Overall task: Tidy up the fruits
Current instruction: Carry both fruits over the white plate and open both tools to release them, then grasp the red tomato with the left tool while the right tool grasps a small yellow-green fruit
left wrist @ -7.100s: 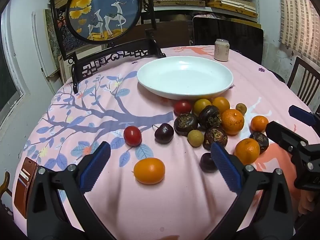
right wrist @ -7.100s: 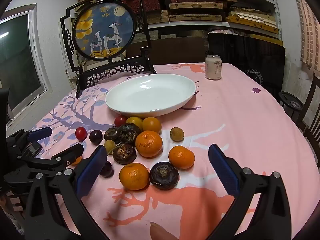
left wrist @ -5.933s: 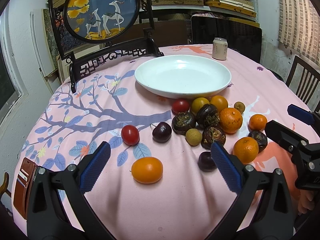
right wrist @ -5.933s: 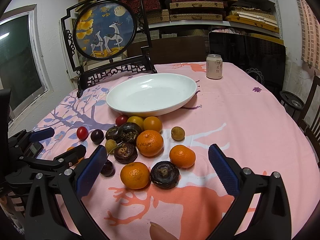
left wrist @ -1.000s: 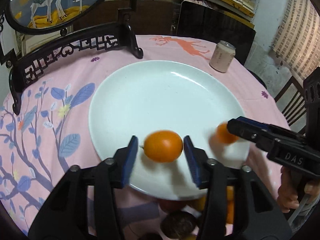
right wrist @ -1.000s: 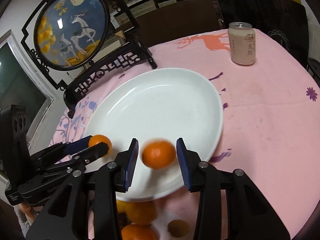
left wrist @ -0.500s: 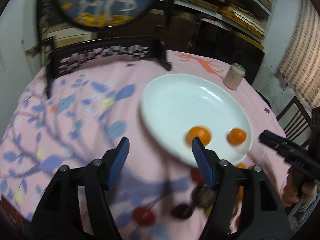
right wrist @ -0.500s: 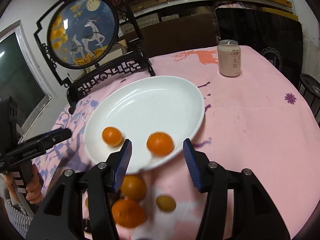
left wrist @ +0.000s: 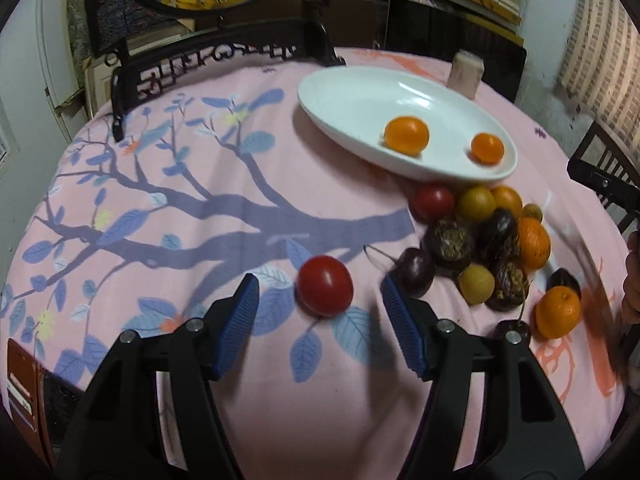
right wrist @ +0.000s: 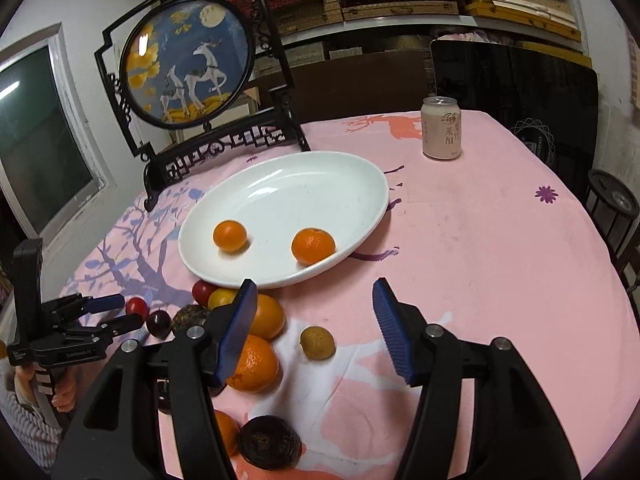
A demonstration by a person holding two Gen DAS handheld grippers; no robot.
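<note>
Well, left wrist view: left gripper (left wrist: 320, 330) gaped wide, held nothing, blue pads (left wrist: 237, 329) flanking a red tomato (left wrist: 325, 291) on the pink tablecloth (left wrist: 160, 208), not touching it. Sat just past the right pad: dark cherry (left wrist: 416, 271). Lay on the white plate (left wrist: 348, 96) further back: 2 orange fruits, a larger one (left wrist: 406, 135) and a smaller one (left wrist: 487, 148), apart from each other. Clustered beside the plate's near rim: red fruit (left wrist: 434, 201), yellow fruit (left wrist: 476, 203), 3 dark wrinkled fruits, e.g. (left wrist: 449, 242), a tangerine (left wrist: 534, 243), a beige longan (left wrist: 476, 283). Sat nearer the right edge: another tangerine (left wrist: 557, 311). Blurred at far right: part of the right gripper, state unreadable from this side. Stood behind the plate: can (left wrist: 464, 68).

Right wrist view: right gripper (right wrist: 314, 330) spread wide too, nothing between the pads (right wrist: 390, 330). Lay just ahead between the fingers: longan (right wrist: 317, 343) on the cloth. Touched visually by the left pad: 2 tangerines (right wrist: 256, 364), (right wrist: 269, 317). Sat at the bottom edge: dark wrinkled fruit (right wrist: 270, 447). Showed again on the plate (right wrist: 360, 176): the 2 orange fruits (right wrist: 229, 235), (right wrist: 313, 246), near its front rim. Seen at far left: left gripper (right wrist: 118, 312) around the tomato (right wrist: 136, 306), jaws apart. Stood behind: can (right wrist: 441, 133), round deer screen (right wrist: 188, 60).
</note>
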